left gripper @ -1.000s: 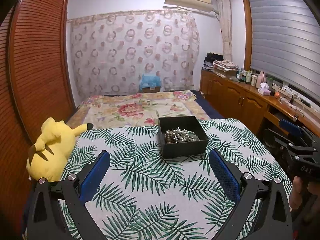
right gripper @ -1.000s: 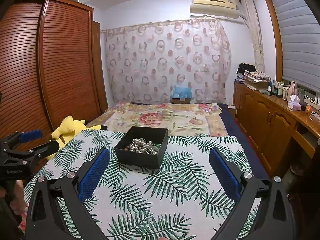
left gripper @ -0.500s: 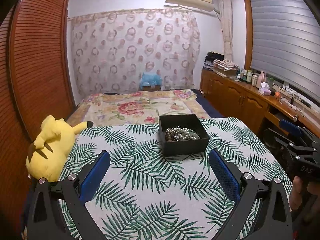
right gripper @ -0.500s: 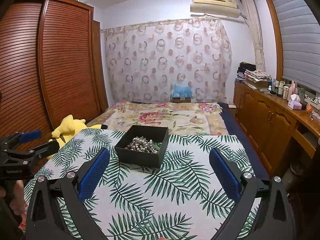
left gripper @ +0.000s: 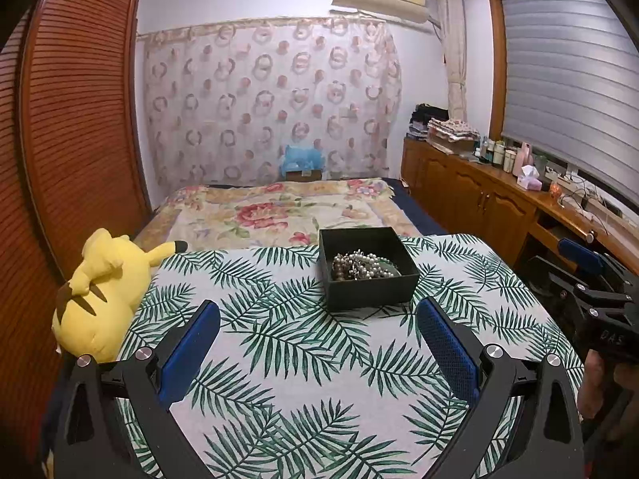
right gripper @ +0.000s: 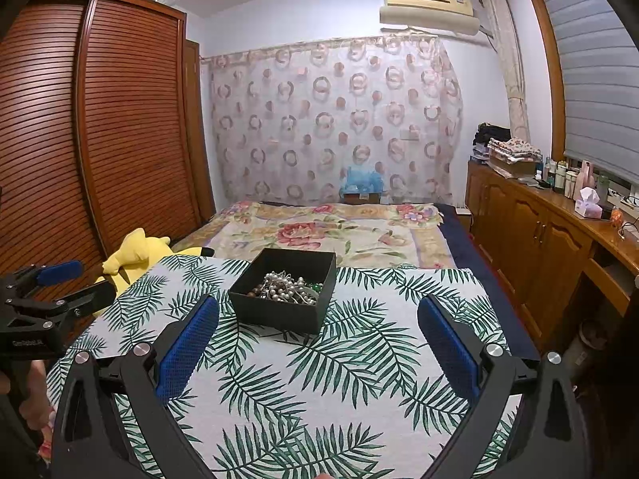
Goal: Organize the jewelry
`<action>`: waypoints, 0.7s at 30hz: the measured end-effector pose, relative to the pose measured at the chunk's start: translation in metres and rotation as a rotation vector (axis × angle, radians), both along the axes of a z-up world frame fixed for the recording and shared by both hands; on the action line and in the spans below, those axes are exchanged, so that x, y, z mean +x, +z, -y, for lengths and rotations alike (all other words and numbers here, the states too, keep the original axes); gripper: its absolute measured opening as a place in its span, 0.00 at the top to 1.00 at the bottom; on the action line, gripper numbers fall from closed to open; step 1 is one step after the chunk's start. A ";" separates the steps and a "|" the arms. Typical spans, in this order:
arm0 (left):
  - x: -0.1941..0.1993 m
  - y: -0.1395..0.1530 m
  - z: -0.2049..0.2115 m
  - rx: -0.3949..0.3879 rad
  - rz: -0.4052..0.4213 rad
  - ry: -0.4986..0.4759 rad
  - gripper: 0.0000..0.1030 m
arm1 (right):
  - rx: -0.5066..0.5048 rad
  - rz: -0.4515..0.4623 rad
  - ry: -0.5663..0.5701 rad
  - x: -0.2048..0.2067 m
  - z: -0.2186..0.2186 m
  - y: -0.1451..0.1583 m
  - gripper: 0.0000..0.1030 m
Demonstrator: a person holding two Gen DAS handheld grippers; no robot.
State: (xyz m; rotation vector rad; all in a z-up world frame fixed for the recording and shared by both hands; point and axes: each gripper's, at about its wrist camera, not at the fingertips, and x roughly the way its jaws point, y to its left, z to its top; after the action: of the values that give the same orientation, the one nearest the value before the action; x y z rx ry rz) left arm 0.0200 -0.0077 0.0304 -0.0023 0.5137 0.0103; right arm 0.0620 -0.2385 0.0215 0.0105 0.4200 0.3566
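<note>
- Louvred wood wardrobe (right gripper: 100,127) to left
- Ring-print curtain (right gripper: 331,119) straight ahead, AC unit (right gripper: 429,10) above
- Floral bed (right gripper: 327,231) ahead, leaf-print cloth (right gripper: 319,379) just below
- Wood cabinets (right gripper: 531,235) + window blind (right gripper: 599,72) to right

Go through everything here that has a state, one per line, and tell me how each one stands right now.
Left tongs: open, holding nothing.
Right tongs: open, holding nothing.
Black box: lidless, upright on the leaf-print cloth.
Jewelry: tangled heap inside the box.
Yellow plush toy: lying at the cloth's left edge.
Window blind: lowered.
Wardrobe door: shut.
</note>
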 end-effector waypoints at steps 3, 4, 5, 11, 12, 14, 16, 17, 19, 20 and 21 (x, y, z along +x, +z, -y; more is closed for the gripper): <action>0.000 0.000 0.000 0.000 0.001 0.000 0.07 | 0.000 0.000 -0.001 0.000 0.000 0.000 0.03; -0.001 0.000 -0.001 0.000 0.003 0.001 0.07 | 0.001 -0.001 0.000 0.000 0.000 0.000 0.03; -0.002 -0.003 -0.002 -0.002 0.004 0.002 0.07 | 0.000 0.000 0.000 0.000 0.000 0.000 0.03; -0.001 -0.003 -0.002 -0.001 0.003 0.002 0.07 | 0.000 0.000 0.000 0.000 0.000 0.001 0.03; -0.002 -0.003 -0.002 0.000 0.003 0.002 0.07 | 0.000 0.000 -0.001 0.000 -0.001 0.000 0.03; -0.002 -0.002 -0.003 -0.002 0.003 0.001 0.07 | 0.000 0.000 0.000 0.000 -0.001 0.000 0.03; -0.002 -0.003 -0.003 -0.002 0.003 0.002 0.07 | 0.000 -0.001 0.000 0.000 -0.001 0.001 0.03; -0.002 -0.002 -0.003 -0.002 0.003 0.002 0.07 | 0.000 -0.001 0.001 0.000 -0.001 0.000 0.03; -0.003 -0.003 -0.002 -0.002 0.003 0.003 0.07 | -0.002 0.002 0.001 -0.001 -0.003 -0.003 0.03; -0.002 -0.003 -0.003 -0.002 0.003 0.004 0.07 | -0.004 0.003 0.001 0.000 -0.003 -0.004 0.03; -0.002 -0.003 -0.003 -0.002 0.003 0.003 0.07 | -0.003 0.003 0.001 0.000 -0.004 -0.005 0.03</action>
State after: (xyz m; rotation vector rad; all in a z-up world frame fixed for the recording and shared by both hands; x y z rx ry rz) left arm 0.0176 -0.0051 0.0276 -0.0054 0.5105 0.0126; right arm 0.0616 -0.2347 0.0164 0.0064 0.4181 0.3572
